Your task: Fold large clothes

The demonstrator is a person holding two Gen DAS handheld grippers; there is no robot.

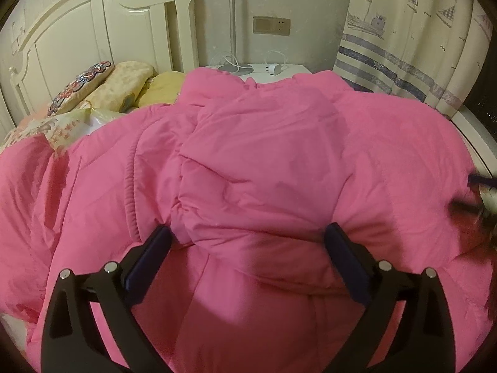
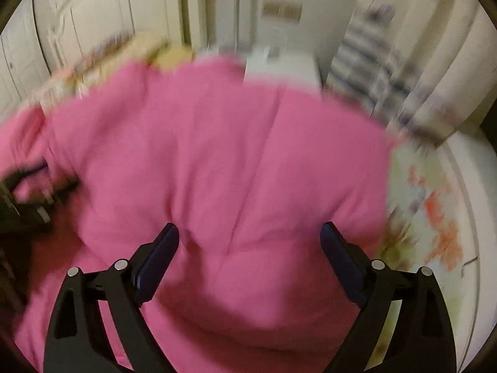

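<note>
Pink padded jacket (image 1: 264, 155) lies spread over the bed, hiding most of the floral sheet (image 2: 435, 205). At far left, pillows (image 1: 124, 84) rest against the white headboard (image 1: 93, 31). The left gripper (image 1: 248, 239) stands wide open with a jacket fold bulging between its fingers, unclamped. The right-wrist view is motion-blurred; the right gripper (image 2: 250, 236) is likewise spread wide over the fabric, gripping nothing. A curtain (image 1: 419, 31) hangs at right, partly cut off.
</note>
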